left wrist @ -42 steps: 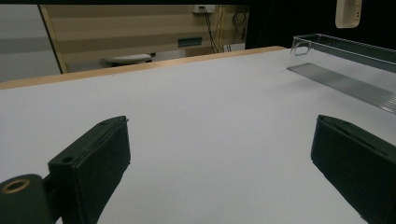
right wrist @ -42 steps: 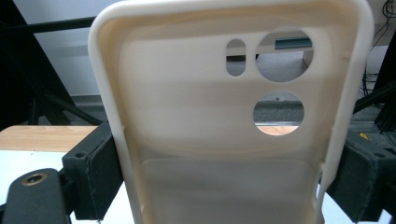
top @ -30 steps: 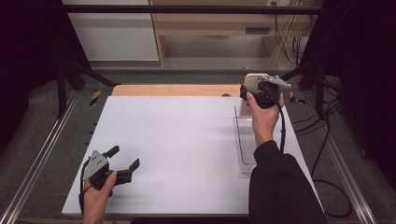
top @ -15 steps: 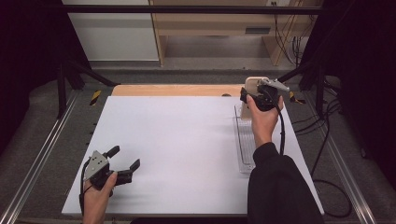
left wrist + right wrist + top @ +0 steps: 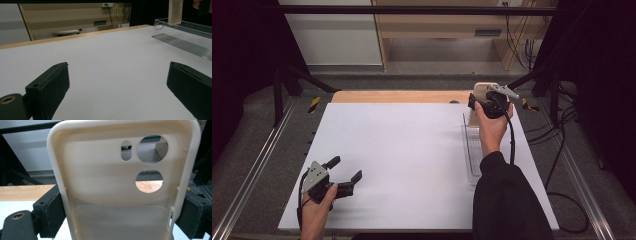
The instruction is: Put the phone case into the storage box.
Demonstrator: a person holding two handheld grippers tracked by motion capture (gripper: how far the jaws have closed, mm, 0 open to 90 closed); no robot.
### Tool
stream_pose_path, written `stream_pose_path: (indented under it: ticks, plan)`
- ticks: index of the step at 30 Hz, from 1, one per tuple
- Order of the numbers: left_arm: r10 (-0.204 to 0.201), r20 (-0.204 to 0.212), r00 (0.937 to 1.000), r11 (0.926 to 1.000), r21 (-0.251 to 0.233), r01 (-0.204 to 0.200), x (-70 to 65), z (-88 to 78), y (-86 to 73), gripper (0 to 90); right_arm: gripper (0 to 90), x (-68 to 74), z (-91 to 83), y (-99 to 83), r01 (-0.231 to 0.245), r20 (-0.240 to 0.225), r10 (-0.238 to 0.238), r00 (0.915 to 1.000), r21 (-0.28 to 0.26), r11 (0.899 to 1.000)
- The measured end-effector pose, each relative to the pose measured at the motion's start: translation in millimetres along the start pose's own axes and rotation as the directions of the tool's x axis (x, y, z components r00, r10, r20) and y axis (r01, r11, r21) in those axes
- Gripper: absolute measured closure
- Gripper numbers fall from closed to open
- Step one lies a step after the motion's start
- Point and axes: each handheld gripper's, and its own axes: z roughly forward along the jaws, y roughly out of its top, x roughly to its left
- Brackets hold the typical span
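Note:
A cream phone case (image 5: 120, 182) with round camera cut-outs stands upright between the jaws of my right gripper (image 5: 120, 217), which is shut on its sides. In the high view the right gripper (image 5: 488, 100) holds the case (image 5: 482, 90) above the far end of a clear plastic tray (image 5: 472, 150) at the table's right. The case's lower part (image 5: 175, 12) hangs over the tray (image 5: 182, 37) in the left gripper view. My left gripper (image 5: 344, 175) stands open near the front left of the white table (image 5: 402, 145), nothing between its jaws (image 5: 117, 85).
A wooden strip (image 5: 402, 96) runs along the table's far edge. Metal rails (image 5: 252, 175) flank the table on both sides. Cables (image 5: 557, 150) trail on the floor at the right. A wooden bench (image 5: 452, 25) stands behind the table.
The right gripper with the case has shifted very slightly; the left gripper has stayed in place, open.

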Motion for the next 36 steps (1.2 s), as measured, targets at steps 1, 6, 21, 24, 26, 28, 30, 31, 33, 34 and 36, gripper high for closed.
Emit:
stream_pose_path:
  ticks: [1,6,21,24,26,28,30,31,33,34,36]
  plan:
    - [0.000,0.000,1.0000,1.0000,0.000,0.000,0.0,0.0,0.0,4.0,11.6,-0.1,0.9,-0.7,0.005,-0.001,-0.005,1.0000,0.000,1.000]
    - [-0.001,0.000,1.0000,1.0000,0.000,0.001,0.2,0.2,-0.1,4.0,11.6,1.9,4.9,-3.1,0.014,0.005,-0.014,0.9999,0.000,1.000]
    - [0.003,0.005,1.0000,1.0000,0.000,-0.003,-0.1,0.7,-0.2,4.0,11.4,2.7,22.2,-13.6,0.006,0.031,-0.006,0.9995,-0.004,1.000]
    - [0.003,0.006,1.0000,1.0000,0.000,-0.003,-0.1,0.8,-0.3,4.0,11.4,3.6,24.5,-15.1,0.009,0.035,-0.009,0.9993,-0.001,1.000]
    - [0.004,0.007,1.0000,1.0000,0.000,-0.004,-0.1,0.9,-0.3,4.0,11.4,4.1,25.7,-16.1,0.010,0.037,-0.010,0.9993,-0.001,1.000]
    - [0.004,0.007,1.0000,1.0000,0.000,-0.004,-0.3,1.0,-0.3,4.0,11.4,4.3,26.8,-17.1,0.011,0.038,-0.011,0.9992,0.000,1.000]
    - [0.005,0.008,1.0000,1.0000,0.000,-0.005,-0.6,1.2,-0.3,4.0,11.4,4.4,27.9,-18.0,0.011,0.041,-0.011,0.9991,0.003,1.000]
    - [0.005,0.008,1.0000,1.0000,0.000,-0.005,-0.5,1.2,-0.3,4.0,11.4,4.4,28.7,-18.7,0.011,0.043,-0.011,0.9990,0.003,1.000]
    - [0.005,0.008,1.0000,1.0000,0.000,-0.005,-0.5,1.1,-0.3,4.0,11.4,4.2,29.7,-19.7,0.013,0.044,-0.013,0.9989,0.004,1.000]
    - [0.005,0.008,1.0000,1.0000,0.000,-0.005,-0.5,1.1,-0.3,4.0,11.4,4.3,30.1,-20.1,0.014,0.044,-0.014,0.9989,0.004,1.000]
    - [0.005,0.008,1.0000,1.0000,0.000,-0.005,-0.3,1.0,-0.3,4.0,11.3,4.8,30.5,-21.0,0.016,0.044,-0.016,0.9989,0.009,1.000]
